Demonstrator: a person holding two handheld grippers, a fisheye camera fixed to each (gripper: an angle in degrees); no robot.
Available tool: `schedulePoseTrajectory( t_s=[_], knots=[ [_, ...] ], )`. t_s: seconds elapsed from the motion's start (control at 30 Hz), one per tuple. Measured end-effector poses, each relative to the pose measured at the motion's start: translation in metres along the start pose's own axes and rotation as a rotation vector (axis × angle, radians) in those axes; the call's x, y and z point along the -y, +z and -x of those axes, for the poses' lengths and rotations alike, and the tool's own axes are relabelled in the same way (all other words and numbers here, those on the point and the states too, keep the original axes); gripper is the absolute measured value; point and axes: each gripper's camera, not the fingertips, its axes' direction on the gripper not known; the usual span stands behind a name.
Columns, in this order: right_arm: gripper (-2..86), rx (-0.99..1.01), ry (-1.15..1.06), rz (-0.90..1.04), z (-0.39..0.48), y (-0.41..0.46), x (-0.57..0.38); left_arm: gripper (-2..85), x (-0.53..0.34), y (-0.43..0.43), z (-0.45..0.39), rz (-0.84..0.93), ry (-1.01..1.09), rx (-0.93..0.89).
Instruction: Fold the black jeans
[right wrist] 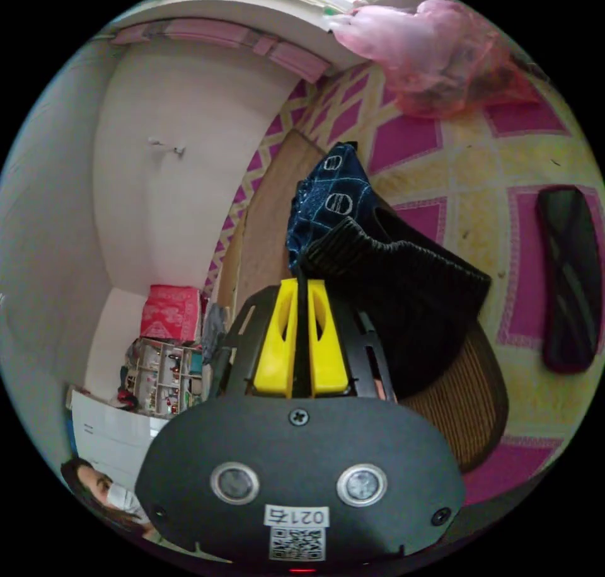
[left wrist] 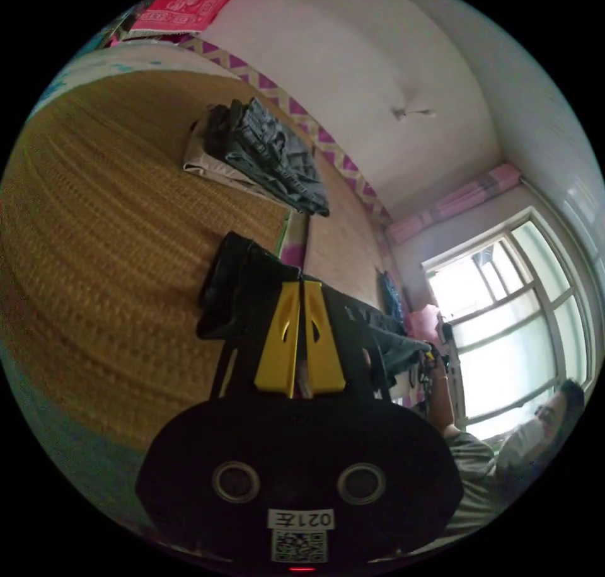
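In the left gripper view the black jeans (left wrist: 220, 293) hang over the woven mat (left wrist: 107, 237). My left gripper (left wrist: 301, 285) has its yellow jaws pressed together on an edge of them. The cloth stretches away toward the right, where the other gripper (left wrist: 430, 354) is in a person's hand. In the right gripper view the jeans (right wrist: 409, 287) show a ribbed black surface, bunched just beyond my right gripper (right wrist: 301, 282). That gripper's jaws are closed, with a dark strip of the cloth between them.
A stack of folded clothes (left wrist: 258, 155) lies on the mat further off. A dark blue patterned garment (right wrist: 328, 202) sits behind the jeans. A pink plastic bag (right wrist: 435, 54) and a dark flat object (right wrist: 567, 278) lie on the pink and yellow sheet (right wrist: 466, 136). A person (left wrist: 504, 451) sits by the window (left wrist: 504, 325).
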Motion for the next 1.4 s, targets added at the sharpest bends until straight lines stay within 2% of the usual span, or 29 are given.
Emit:
schedulePoseTrajectory(
  t_s=[0.17, 0.3, 0.43, 0.57, 0.63, 0.73, 0.83, 0.93, 1.07, 1.2, 1.27, 1.33, 1.4],
  knots=[
    [6.4, -0.114, 0.059, 0.06, -0.047, 0.1, 0.04, -0.4, 0.062, 0.118, 0.035, 0.118, -0.121, 0.132],
    [7.2, -0.052, 0.002, 0.01, -0.058, 0.094, 0.016, 1.2, 0.062, 0.132, 0.046, 0.053, -0.108, 0.036],
    [6.5, -0.071, -0.299, 0.12, -0.016, 0.09, -0.051, 3.6, 0.051, 0.114, 0.023, -0.069, 0.066, 0.001],
    [5.7, -0.103, -0.659, 0.313, 0.04, 0.132, -0.169, 5.3, 0.036, 0.155, -0.013, 0.111, 0.24, 0.109],
    [5.3, -0.112, -0.787, 0.362, 0.054, 0.152, -0.222, 5.7, 0.026, 0.167, -0.021, 0.1, 0.256, 0.195],
    [4.7, -0.194, -0.944, 0.394, 0.058, 0.175, -0.296, 6.3, 0.011, 0.167, -0.016, 0.006, 0.184, 0.28],
    [4.8, -0.203, -0.995, 0.408, 0.046, 0.178, -0.343, 6.5, -0.011, 0.162, 0.001, -0.061, 0.075, 0.251],
    [6.4, -0.16, -1.043, 0.447, 0.035, 0.18, -0.376, 6.3, -0.032, 0.179, 0.012, -0.036, 0.021, 0.209],
    [7.3, -0.199, -1.242, 0.446, 0.04, 0.206, -0.427, 5.5, -0.049, 0.221, 0.013, -0.021, 0.013, 0.167],
    [7.1, -0.159, -1.279, 0.476, 0.041, 0.23, -0.45, 1.6, -0.051, 0.252, 0.012, -0.024, -0.021, 0.237],
    [7.2, -0.112, -1.268, 0.505, 0.038, 0.235, -0.457, 3.9, -0.06, 0.265, 0.017, -0.008, -0.091, 0.187],
    [7.2, -0.087, -1.257, 0.5, 0.031, 0.232, -0.462, 11.0, -0.072, 0.271, 0.019, 0.0, -0.136, 0.112],
    [7.2, -0.062, -1.236, 0.501, 0.023, 0.229, -0.464, 14.0, -0.083, 0.285, 0.018, 0.028, -0.163, 0.045]
  ],
)
